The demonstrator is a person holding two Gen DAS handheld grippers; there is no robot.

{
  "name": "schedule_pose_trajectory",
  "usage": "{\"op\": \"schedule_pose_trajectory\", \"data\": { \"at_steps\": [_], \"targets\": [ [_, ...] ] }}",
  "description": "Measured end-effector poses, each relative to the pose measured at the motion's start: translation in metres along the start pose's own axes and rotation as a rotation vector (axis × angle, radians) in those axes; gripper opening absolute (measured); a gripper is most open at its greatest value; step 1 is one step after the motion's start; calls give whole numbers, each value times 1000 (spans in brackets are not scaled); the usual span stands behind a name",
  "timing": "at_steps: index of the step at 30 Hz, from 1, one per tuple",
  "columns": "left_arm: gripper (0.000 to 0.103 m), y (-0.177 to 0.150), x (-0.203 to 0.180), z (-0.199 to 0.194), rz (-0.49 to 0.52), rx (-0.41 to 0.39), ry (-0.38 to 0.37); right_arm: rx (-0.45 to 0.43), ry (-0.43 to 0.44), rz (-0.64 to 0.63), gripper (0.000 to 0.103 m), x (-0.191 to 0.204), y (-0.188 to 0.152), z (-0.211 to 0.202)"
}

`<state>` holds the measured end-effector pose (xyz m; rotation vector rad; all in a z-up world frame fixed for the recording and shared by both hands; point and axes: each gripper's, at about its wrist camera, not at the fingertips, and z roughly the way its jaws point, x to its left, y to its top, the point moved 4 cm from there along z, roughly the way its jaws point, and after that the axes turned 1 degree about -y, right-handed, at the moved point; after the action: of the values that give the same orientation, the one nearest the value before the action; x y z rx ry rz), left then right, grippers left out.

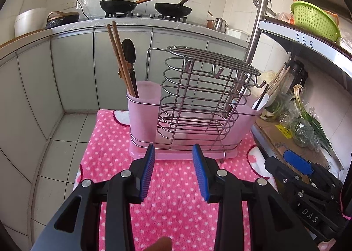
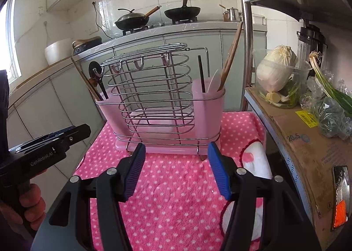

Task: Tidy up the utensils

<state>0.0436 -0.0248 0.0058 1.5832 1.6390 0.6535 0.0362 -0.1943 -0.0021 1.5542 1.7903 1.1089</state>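
A pink utensil holder with a chrome wire rack [image 1: 198, 101] [image 2: 154, 96] stands on a pink dotted towel [image 1: 176, 189] [image 2: 176, 189]. Its left cup holds brown chopsticks [image 1: 120, 57] [image 2: 84, 81] and a black spoon [image 1: 129, 52] [image 2: 96, 74]. Its right cup holds a white spoon [image 1: 261, 101] [image 2: 213, 82], a black stick [image 2: 201, 72] and wooden chopsticks [image 2: 231, 55]. My left gripper [image 1: 173, 152] is open and empty just before the holder. My right gripper [image 2: 176, 150] is open and empty, also just before the holder; it shows at the right of the left wrist view [image 1: 294, 163].
A shelf unit at the right holds a cabbage [image 2: 277, 68], green onions [image 2: 330, 88], cardboard [image 2: 308, 141] and a green basket [image 1: 314, 19]. A steel pole [image 2: 246, 30] stands beside the holder. Behind are counter cabinets and a stove with two woks [image 1: 171, 8]. Tiled floor [image 1: 55, 152] lies left.
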Motion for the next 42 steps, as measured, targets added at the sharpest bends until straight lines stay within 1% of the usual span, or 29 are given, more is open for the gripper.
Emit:
{"op": "schedule_pose_trajectory", "data": {
  "at_steps": [42],
  "targets": [
    [34,-1,-1,-5,11,-13,-2,16,0,-18,59,6,-4,2]
  ]
}}
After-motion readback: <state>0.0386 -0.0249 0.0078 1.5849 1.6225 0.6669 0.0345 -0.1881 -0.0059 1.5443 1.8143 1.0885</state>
